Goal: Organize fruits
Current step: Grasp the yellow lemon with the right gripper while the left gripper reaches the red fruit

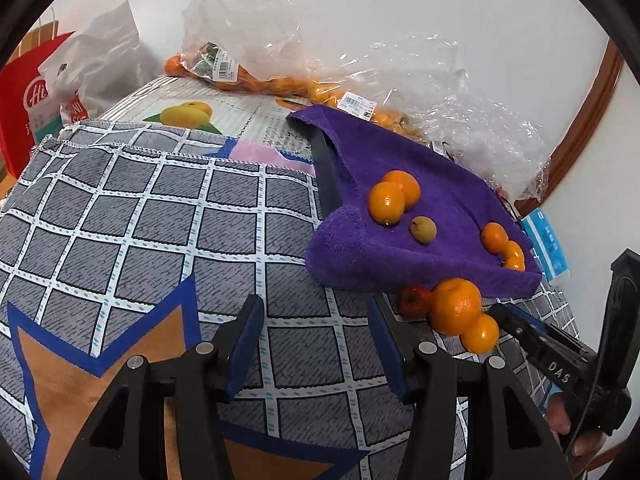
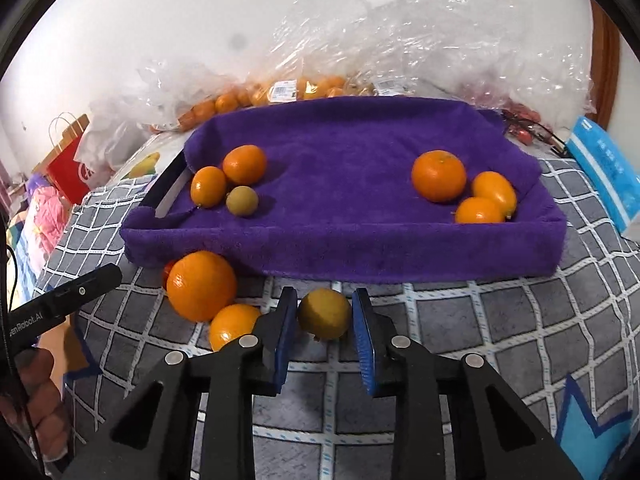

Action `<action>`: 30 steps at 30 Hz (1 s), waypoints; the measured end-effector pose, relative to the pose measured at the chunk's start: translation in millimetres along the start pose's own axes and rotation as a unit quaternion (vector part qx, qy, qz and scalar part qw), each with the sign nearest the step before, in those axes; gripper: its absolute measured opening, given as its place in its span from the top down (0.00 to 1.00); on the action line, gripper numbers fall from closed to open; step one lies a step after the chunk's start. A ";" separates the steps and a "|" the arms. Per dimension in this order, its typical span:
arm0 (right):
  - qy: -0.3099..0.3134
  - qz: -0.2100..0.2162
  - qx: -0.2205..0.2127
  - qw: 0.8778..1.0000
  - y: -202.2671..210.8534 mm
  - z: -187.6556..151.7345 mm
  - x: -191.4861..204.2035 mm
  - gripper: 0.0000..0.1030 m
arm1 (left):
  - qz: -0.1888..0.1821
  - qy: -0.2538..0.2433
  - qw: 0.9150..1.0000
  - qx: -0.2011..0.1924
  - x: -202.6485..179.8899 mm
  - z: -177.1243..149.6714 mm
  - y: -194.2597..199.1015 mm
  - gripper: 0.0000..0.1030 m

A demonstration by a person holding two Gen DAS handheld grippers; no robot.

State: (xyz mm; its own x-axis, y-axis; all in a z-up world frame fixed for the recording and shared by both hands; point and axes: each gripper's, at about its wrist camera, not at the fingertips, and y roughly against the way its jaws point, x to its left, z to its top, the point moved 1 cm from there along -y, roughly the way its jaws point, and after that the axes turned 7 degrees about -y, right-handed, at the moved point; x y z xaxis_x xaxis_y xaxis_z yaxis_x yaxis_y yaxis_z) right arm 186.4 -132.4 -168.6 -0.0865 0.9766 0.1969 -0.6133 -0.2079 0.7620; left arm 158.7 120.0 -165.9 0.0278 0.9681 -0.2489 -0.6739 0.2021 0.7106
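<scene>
My right gripper (image 2: 324, 296) is shut on a small yellow-brown fruit (image 2: 325, 316) that sits on the checked cloth, just in front of the purple towel-lined tray (image 2: 400, 252). A large orange (image 2: 201, 286), a small orange (image 2: 232, 330) and a half-hidden red fruit (image 2: 168, 272) lie to its left. In the tray, two oranges and a brownish fruit (image 2: 242, 200) sit at the left. A mandarin (image 2: 439, 176) and two small oranges sit at the right. My left gripper (image 1: 314, 304) hangs open over the cloth with nothing between its fingers.
Clear plastic bags of oranges (image 1: 248, 76) lie behind the tray against the wall. A red paper bag (image 1: 24, 112) stands at the far left and a blue packet (image 2: 604, 172) lies right of the tray. A person's hand (image 2: 36, 392) holds the left tool.
</scene>
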 end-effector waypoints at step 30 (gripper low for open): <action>-0.032 -0.027 -0.059 0.997 31.7 -14.4 -41.3 0.74 | 0.009 -0.100 0.994 0.038 -74.0 8.4 -34.9 0.55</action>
State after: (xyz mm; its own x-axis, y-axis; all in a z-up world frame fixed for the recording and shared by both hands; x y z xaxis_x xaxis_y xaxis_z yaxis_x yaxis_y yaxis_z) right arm 159.2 -178.5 -161.4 -0.0034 0.9801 0.1986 -0.7042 -0.1434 0.6954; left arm 186.4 42.6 -166.7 0.1674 0.9803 -0.1047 -0.6185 0.1871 0.7632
